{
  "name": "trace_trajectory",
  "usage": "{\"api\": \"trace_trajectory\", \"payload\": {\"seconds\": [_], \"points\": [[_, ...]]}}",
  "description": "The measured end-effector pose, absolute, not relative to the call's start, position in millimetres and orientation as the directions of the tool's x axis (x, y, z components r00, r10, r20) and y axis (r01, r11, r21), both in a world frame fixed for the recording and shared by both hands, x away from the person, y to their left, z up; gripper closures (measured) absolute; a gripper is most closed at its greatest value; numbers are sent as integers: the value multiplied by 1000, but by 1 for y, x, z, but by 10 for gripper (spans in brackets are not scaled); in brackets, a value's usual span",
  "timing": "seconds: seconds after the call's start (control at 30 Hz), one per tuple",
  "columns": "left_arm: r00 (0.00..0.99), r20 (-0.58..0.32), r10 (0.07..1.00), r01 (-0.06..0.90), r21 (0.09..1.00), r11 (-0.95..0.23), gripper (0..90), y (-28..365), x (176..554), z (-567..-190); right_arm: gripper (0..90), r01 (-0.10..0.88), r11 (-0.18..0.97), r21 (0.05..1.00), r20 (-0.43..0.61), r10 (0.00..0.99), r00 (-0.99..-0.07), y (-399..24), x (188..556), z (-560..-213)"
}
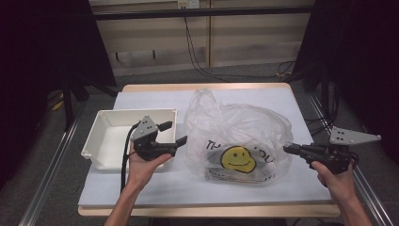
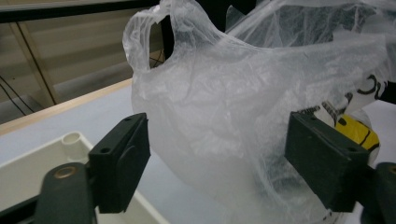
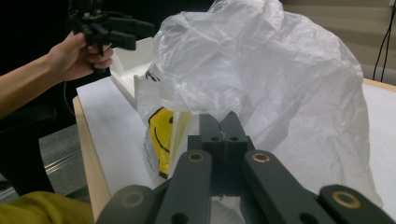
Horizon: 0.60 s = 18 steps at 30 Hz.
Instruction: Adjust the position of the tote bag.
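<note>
1. A translucent plastic bag (image 1: pixel 235 136) printed with a yellow smiley face (image 1: pixel 238 157) stands puffed up on the white-covered table (image 1: pixel 155 183), roughly midway between its left and right edges and somewhat nearer the front edge.
2. A white plastic bin (image 1: pixel 110 136) sits on the table's left part, its right wall just beside the bag; whether they touch cannot be told.
3. The left gripper (image 1: pixel 173 133) is held above the bin's front right corner, pointing toward the bag's left side.
4. In the left gripper view the two black jaws stand well apart, with the bag's crumpled left side (image 2: pixel 219 116) ahead of and between them; the pads press on nothing, and nothing is held.
5. The bag's handle loop (image 2: pixel 154 32) rises at the upper left of that view.
6. The right gripper (image 1: pixel 288 149) is held near the table's right edge, its tip against the bag's right side.
7. In the right gripper view its jaws are closed together at the tips (image 3: pixel 224 128), right at the bag's film; whether a fold of plastic is pinched between them cannot be told.
</note>
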<state>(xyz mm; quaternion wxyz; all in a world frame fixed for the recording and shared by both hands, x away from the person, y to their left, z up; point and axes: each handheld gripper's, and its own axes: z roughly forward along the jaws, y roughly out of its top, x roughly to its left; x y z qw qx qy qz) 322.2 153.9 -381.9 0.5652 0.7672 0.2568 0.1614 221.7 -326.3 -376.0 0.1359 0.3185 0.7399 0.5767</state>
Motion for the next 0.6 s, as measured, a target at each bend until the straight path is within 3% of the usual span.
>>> {"api": "trace_trajectory", "payload": {"seconds": [0.33,0.47,0.6], "points": [[842,-75,535,225,949,-221,355,133,355,-368,900,317,123,940,175,622,-763,-328,217,-380],[854,-78,514,232,942,-243,310,123,368,-364,900,325,132,936,177,623,-762,-327,219,-382],[867,-77,492,235,934,-268,335,112,380,-361,900,321,133,938,174,620,-765,-326,219,-381]]}}
